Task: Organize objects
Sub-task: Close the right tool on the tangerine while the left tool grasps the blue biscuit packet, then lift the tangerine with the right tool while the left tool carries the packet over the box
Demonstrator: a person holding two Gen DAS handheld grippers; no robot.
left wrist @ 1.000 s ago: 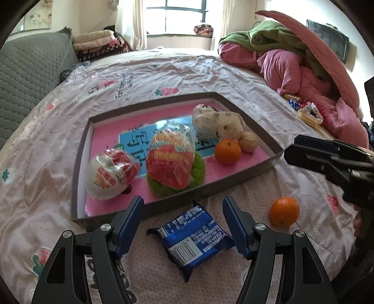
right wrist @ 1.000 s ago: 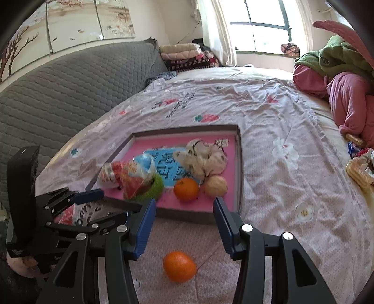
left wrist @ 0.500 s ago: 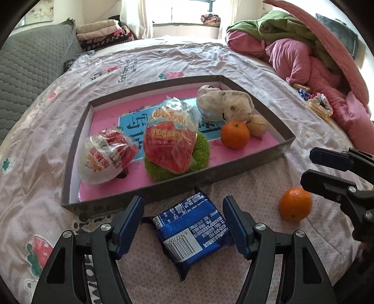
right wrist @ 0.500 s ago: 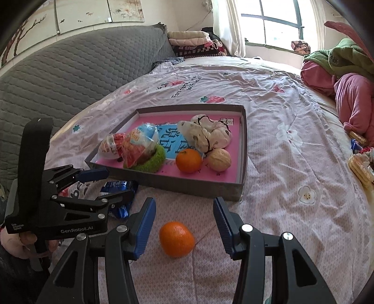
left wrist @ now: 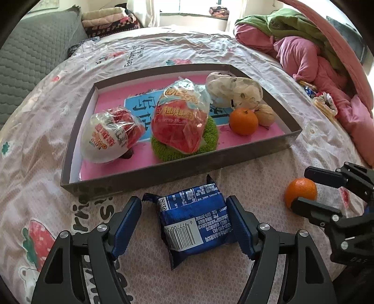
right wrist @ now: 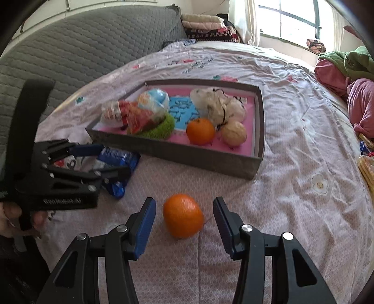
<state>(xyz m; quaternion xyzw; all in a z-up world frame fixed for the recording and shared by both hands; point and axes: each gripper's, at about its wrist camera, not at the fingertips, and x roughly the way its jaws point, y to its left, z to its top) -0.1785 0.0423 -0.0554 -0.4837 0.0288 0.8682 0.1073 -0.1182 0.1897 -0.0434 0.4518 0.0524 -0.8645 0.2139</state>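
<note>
A blue snack packet (left wrist: 196, 219) lies on the bedspread in front of the grey tray (left wrist: 163, 171). My left gripper (left wrist: 184, 224) is open with its fingers on either side of the packet; the right finger looks close to or touching it. A loose orange (right wrist: 183, 215) lies on the bedspread between the open fingers of my right gripper (right wrist: 184, 221), apart from both pads. The same orange (left wrist: 300, 193) shows in the left wrist view. The tray (right wrist: 177, 154) holds two wrapped snack bags, a green knitted piece, a white pouch, an orange and a walnut.
The tray has a pink floor and low grey walls. A heap of pink and green bedding (left wrist: 303, 53) lies at the right. Small snack packets (left wrist: 323, 103) lie near it. A grey quilted headboard (right wrist: 81, 51) is at the left. Folded blankets (left wrist: 105, 19) sit at the back.
Both grippers have moved forward and down. The blue packet now sits between the left fingers and the loose orange between the right fingers. Both stay open.
</note>
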